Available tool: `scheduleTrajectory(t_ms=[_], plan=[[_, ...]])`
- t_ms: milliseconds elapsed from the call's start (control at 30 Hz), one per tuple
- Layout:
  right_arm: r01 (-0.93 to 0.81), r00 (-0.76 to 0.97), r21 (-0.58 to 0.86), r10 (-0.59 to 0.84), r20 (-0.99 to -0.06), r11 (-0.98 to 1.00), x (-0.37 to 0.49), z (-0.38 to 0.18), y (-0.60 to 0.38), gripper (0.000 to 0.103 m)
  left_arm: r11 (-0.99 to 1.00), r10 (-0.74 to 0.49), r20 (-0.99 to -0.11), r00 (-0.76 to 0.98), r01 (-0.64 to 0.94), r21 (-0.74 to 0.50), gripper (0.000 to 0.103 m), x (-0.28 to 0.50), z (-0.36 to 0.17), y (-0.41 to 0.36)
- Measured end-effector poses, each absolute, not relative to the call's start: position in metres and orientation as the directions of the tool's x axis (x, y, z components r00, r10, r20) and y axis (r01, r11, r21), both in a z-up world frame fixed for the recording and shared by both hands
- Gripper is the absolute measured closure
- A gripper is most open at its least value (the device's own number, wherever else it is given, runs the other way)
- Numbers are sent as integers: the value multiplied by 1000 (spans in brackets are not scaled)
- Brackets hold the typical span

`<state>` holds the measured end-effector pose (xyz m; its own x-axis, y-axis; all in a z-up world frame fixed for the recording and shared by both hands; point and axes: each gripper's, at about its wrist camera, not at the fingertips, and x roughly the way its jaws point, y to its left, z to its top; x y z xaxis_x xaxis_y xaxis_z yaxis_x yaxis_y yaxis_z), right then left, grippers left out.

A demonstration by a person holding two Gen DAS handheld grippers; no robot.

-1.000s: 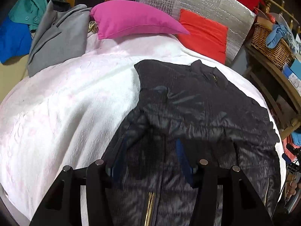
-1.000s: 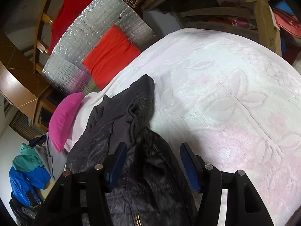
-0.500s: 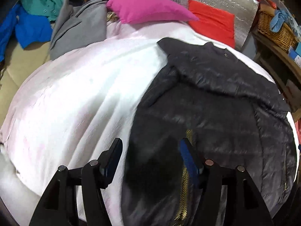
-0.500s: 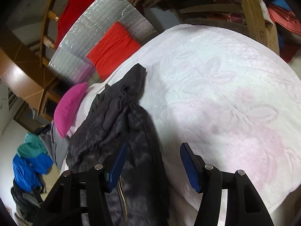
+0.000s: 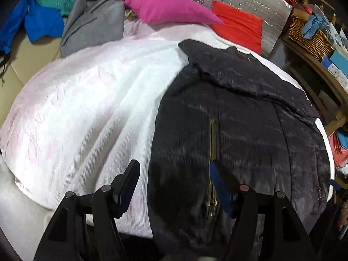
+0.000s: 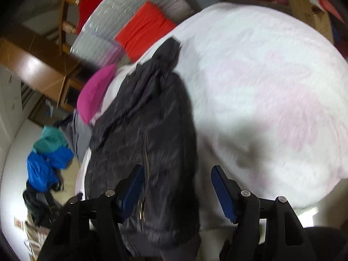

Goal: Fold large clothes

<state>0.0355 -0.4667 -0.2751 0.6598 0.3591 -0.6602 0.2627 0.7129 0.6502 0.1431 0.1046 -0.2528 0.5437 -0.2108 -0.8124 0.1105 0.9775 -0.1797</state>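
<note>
Black jacket (image 5: pixel 239 130) and pillows lie on white bed (image 5: pixel 87 113).

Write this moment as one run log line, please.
left gripper: opening, empty | right gripper: opening, empty | black jacket: flat on bed

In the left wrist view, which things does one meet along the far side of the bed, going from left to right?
Blue garment → grey garment → pink pillow → red cushion → wicker basket.
</note>
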Motion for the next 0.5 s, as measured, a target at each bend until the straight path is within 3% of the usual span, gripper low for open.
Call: scheduleTrajectory(t_ms=[167, 500], plan=[[292, 598, 638, 385, -703, 712, 45, -290, -454, 33, 944, -312, -836, 452, 44, -328, 32, 131, -263, 119], [150, 505, 576, 439, -743, 803, 56, -298, -401, 32, 910, -376, -869, 321, -47, -411, 32, 128, -283, 130]])
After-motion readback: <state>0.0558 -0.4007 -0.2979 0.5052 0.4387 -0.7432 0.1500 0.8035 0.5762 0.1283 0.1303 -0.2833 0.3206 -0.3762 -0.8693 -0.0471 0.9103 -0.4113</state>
